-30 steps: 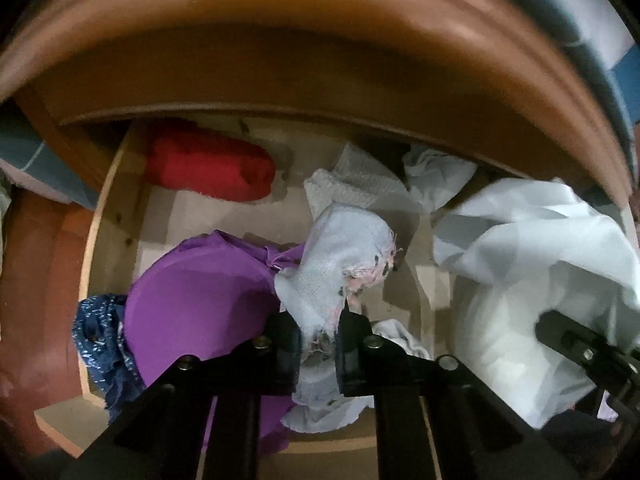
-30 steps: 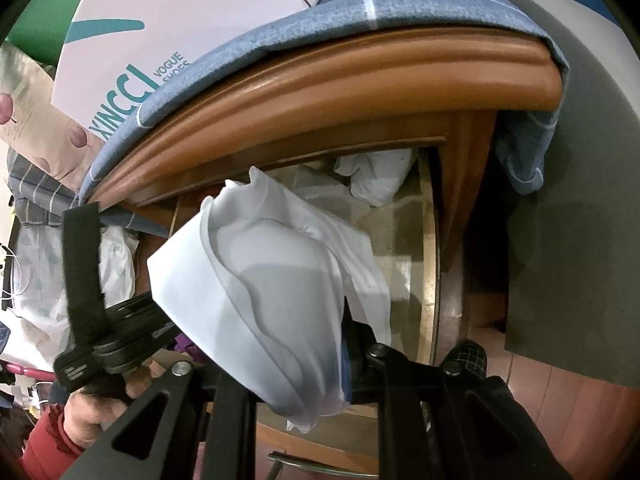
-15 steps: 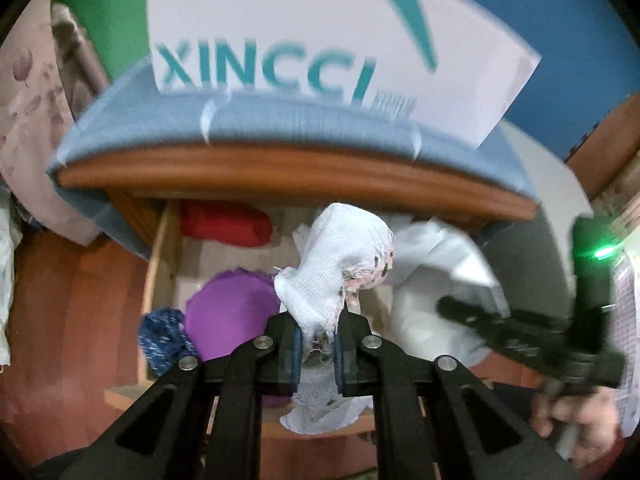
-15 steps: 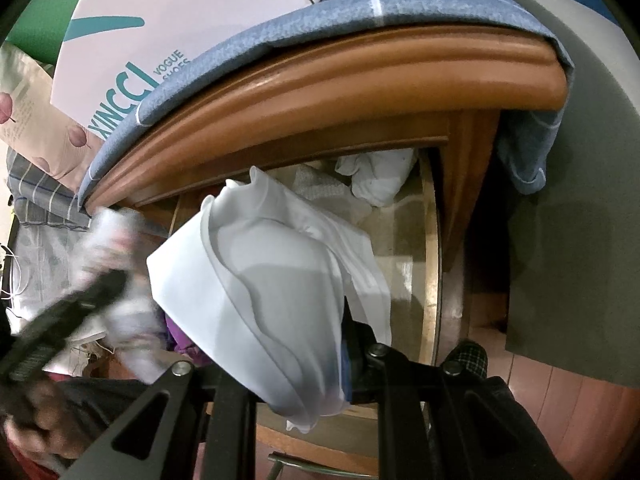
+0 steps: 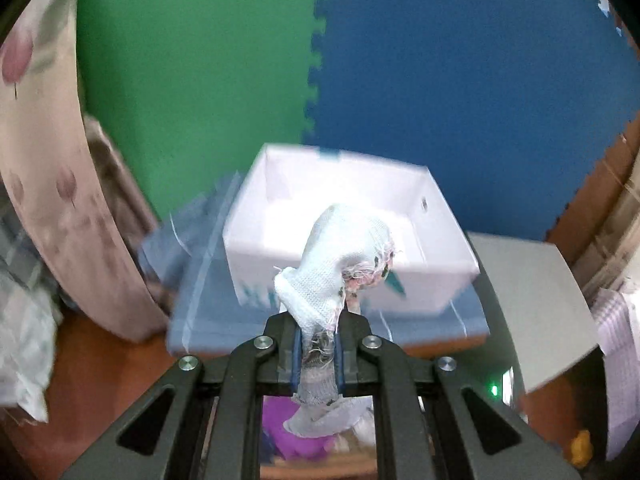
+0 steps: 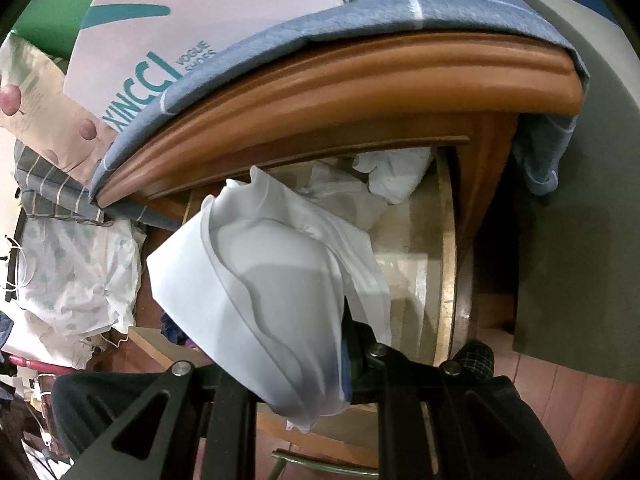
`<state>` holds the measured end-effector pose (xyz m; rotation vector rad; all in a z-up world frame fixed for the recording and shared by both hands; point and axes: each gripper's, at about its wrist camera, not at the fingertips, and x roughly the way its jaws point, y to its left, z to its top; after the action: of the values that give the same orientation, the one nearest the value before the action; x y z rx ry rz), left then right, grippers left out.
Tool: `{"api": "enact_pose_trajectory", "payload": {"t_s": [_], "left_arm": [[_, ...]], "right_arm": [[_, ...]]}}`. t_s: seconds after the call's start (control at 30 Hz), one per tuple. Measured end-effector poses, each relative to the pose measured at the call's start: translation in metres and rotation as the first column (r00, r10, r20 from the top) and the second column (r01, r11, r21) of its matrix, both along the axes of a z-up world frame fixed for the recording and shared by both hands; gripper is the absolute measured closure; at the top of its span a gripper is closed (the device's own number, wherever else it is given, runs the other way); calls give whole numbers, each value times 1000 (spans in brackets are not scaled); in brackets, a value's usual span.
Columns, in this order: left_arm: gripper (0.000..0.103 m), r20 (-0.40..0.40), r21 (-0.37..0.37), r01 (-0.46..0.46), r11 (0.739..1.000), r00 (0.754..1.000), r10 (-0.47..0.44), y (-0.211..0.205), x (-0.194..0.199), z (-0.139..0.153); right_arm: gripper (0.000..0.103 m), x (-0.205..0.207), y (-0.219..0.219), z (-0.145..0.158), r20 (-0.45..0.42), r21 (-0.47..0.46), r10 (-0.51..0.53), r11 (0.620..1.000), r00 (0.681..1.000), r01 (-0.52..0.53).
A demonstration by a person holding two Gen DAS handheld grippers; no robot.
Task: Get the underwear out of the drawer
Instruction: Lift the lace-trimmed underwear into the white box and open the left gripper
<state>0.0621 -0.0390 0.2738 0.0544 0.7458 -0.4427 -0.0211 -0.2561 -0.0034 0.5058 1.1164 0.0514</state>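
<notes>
Removal step underway — left gripper [image 5: 316, 354] clamps a frayed pale mesh undergarment [image 5: 340, 252] above the white cardboard box [image 5: 448, 276]; right gripper [image 6: 296, 376] pinches a smooth white undergarment [image 6: 256, 276] over the wooden drawer [image 6: 446, 264]. Next, prob. lower & release into box.

Frayed white mesh underwear [image 5: 336, 264] pinched upright above the box, smooth white underwear [image 6: 256, 292] draped over open drawer [image 6: 446, 264]

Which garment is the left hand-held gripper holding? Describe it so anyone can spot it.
Find the white open box before the green and blue wall. In front of it, the left hand-held gripper pinches a pale mesh-knit garment. Unlike the purple cloth below, it is whitish with a frayed pinkish edge.
</notes>
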Motion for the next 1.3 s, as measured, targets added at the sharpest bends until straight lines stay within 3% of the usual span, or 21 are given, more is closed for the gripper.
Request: {"api": "enact_pose_trajectory", "payload": {"t_s": [0.13,0.23,0.57,0.67,0.87,1.13,1.2,1.3], "left_arm": [[92,27,24,-36,999,999,36,-14,38,22],[92,8,56,-39,998,999,39,-26,70,23],[92,-141,123,-94,988,984,111,-66,165,-26],[91,-208,132,-116,984,968,142,-71,190,-49],[91,-241,200,-142,970,952,189,-70,206,-87],[83,-274,223,-134,965,942,194,-70,206,-115],[75,-276,240,-124,963,942,190,-73,205,-118],[65,-268,200,-113,973,949,166,-72,203,-113]], "right_arm": [[86,-3,5,9,35,0,20,1000,999,-20],[86,-4,7,12,47,1,29,1000,998,-30],[86,-2,15,13,56,16,61,998,997,-62],[86,-1,20,13,57,21,80,996,995,-81],[86,-2,28,14,58,21,110,994,992,-111],[86,-2,34,11,50,14,124,992,991,-125],[86,-3,35,10,49,12,124,992,991,-125],[86,-2,36,11,44,8,121,993,992,-122]]}}
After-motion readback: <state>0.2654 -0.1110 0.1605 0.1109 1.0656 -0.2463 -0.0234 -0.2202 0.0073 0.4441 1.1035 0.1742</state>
